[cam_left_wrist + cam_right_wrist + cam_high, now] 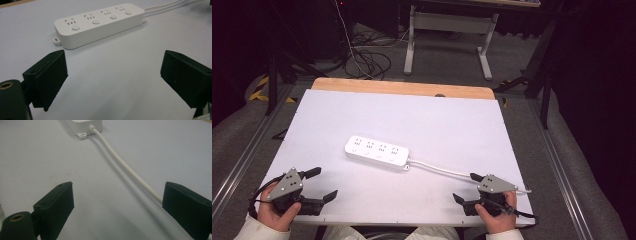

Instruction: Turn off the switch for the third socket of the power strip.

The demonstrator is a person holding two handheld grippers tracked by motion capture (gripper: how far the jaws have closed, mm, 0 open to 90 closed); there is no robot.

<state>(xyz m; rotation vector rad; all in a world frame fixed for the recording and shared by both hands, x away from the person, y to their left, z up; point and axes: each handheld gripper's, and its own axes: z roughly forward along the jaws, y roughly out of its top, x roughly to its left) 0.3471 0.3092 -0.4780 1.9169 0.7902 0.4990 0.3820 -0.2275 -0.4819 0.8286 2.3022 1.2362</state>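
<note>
1. High view: we see a white power strip (376, 151) lying flat near the middle of the white desk (452, 120), its long side running from upper left to lower right, with four sockets facing up.
2. Its white cord (439, 168) leaves the right end and runs across the desk toward the near right corner.
3. Our left gripper (321, 183) rests at the near left corner of the desk, held in the left hand (276, 210), jaws spread wide and holding nothing, well apart from the strip.
4. Our right gripper (467, 187) sits at the near right corner in the right hand (495, 217), jaws likewise wide and empty.
5. In the left gripper view, we find the power strip (100, 23) ahead of the spread jaws, with bare desk between.
6. In the right gripper view, the cord (125, 167) runs from the strip's end down to just beside the right-hand jaw; we cannot tell whether it touches.
</note>
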